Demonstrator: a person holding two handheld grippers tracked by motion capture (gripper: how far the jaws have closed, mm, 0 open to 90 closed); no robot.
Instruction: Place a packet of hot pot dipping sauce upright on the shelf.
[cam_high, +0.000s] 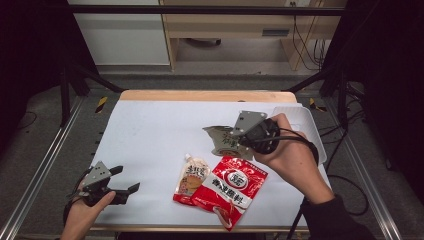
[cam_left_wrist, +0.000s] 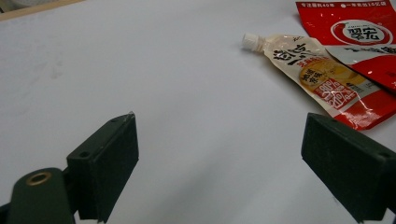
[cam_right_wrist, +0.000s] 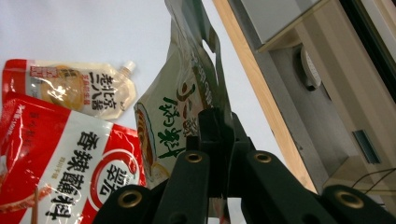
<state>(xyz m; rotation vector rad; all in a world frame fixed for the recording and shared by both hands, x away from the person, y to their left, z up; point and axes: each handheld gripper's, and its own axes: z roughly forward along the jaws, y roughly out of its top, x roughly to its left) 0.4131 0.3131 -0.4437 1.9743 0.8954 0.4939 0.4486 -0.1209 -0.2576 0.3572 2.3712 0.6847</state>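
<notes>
White desk (cam_high: 150, 130) with wooden far edge | right gripper (cam_high: 239, 137) fingers pinching green-lettered pouch (cam_right_wrist: 187, 107), lifted off desk, beside white tray (cam_high: 307, 125) | left gripper (cam_left_wrist: 219, 172) fingers spread, nothing between, low over bare desk near corner | spouted sauce pouch (cam_high: 191, 177) and red packet (cam_high: 231, 187) lying overlapped at front centre

1. The left hand (cam_high: 85, 212) comes in at about 7 o'clock in the high view, wrapped around the left gripper (cam_high: 127, 180).
2. That gripper points toward 3 o'clock, its jaws spread wide with nothing between them.
3. The right forearm enters at 5 o'clock; the right hand (cam_high: 292, 155) grasps the right gripper (cam_high: 231, 137).
4. Its jaws are pressed together, pointing toward 9 o'clock.
</notes>
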